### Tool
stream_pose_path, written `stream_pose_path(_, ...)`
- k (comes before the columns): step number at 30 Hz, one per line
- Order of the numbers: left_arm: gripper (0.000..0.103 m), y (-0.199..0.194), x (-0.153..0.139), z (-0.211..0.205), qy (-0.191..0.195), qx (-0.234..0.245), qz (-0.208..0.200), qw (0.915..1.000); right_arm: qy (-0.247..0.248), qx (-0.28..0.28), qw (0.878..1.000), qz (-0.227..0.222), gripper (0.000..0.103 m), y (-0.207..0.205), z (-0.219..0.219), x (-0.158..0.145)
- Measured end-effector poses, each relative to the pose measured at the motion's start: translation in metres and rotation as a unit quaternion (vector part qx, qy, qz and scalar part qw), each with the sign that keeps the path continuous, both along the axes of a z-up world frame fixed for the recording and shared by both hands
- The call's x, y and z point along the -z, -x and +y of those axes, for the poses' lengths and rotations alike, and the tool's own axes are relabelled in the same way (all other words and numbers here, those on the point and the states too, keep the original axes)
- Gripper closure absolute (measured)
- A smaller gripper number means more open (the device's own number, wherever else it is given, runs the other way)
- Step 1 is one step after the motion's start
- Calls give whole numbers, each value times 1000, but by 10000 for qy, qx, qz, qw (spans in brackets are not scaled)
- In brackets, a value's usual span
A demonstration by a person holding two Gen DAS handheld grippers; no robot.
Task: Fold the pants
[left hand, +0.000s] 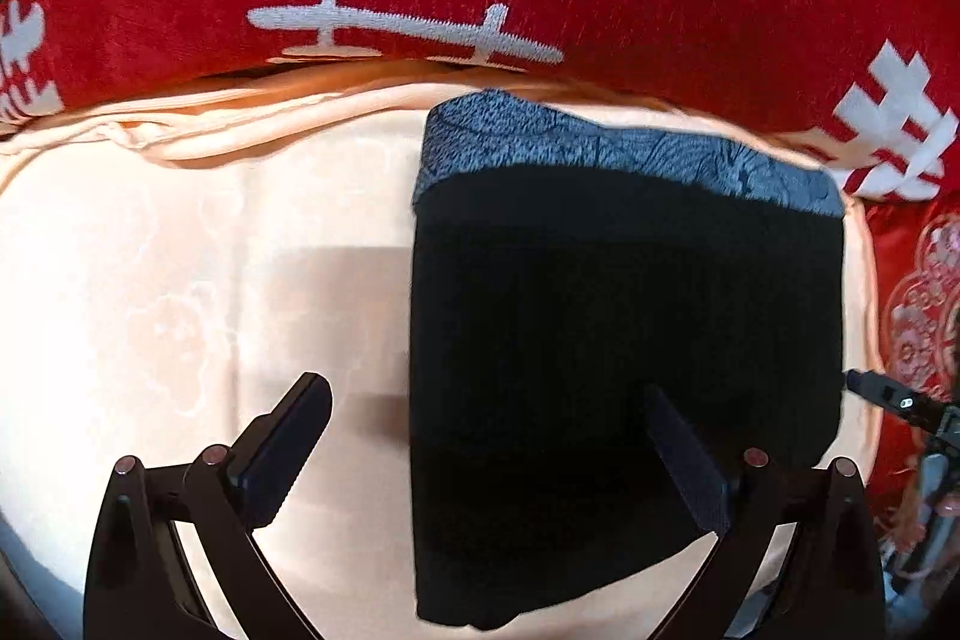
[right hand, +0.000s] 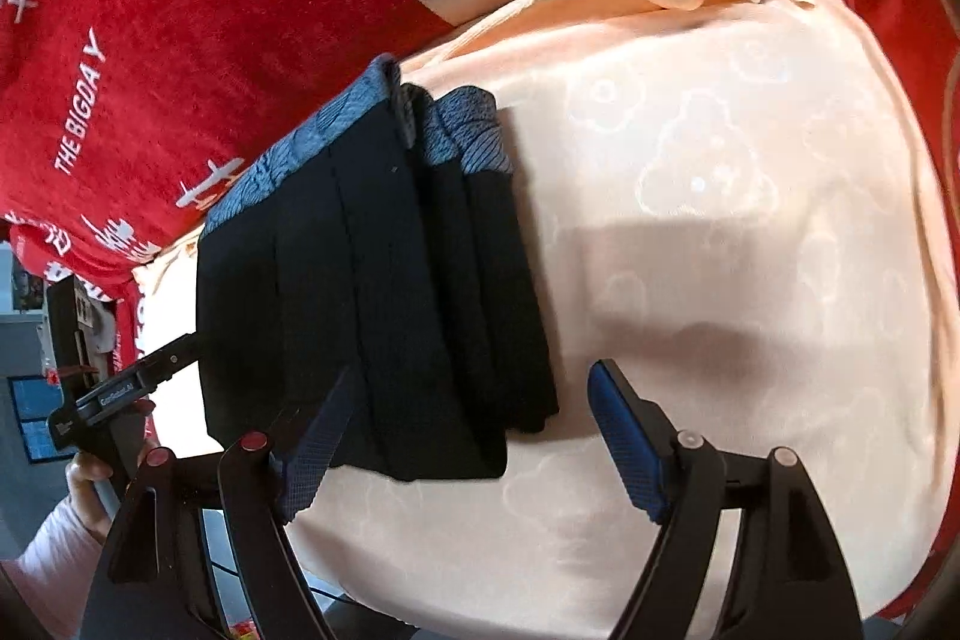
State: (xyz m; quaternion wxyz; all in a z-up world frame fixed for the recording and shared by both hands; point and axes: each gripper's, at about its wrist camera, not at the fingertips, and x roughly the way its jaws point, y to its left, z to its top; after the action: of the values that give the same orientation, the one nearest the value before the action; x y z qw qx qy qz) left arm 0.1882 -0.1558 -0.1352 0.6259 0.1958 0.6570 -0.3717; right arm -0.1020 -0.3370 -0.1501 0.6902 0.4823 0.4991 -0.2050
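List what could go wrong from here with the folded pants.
1. The folded black pants with the blue fleecy lining lie in stacked layers on the smooth peach cloth. A nudge might slide the layers apart.
2. The open left gripper has one finger over the pants and could snag the top layer when lifting away.
3. The open right gripper straddles the stack's near corner, so it may drag that corner out of line.

Left tool (left hand: 486,448): my black linkage arms, dark red round rivets, dark blue ribbed pads.
Right tool (right hand: 474,436): my same black frame, two red rivets, two pale ones, blue textured pads.
Hand (right hand: 90,478): my bare skin, pale pink sleeve at the wrist.
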Motion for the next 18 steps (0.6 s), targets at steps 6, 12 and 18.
stream_pose_path(6,0,-22,13,4,262,-79,440,9987,-477,-217,9975,-482,21,-7,-16,20)
stream_pose_path(12,0,-26,32,-1,424,-15,1032,9938,-615,-520,9943,-704,21,-21,-27,37)
stream_pose_path(18,0,-17,47,-16,515,113,1122,9923,-881,-640,9908,-801,19,-37,-32,53)
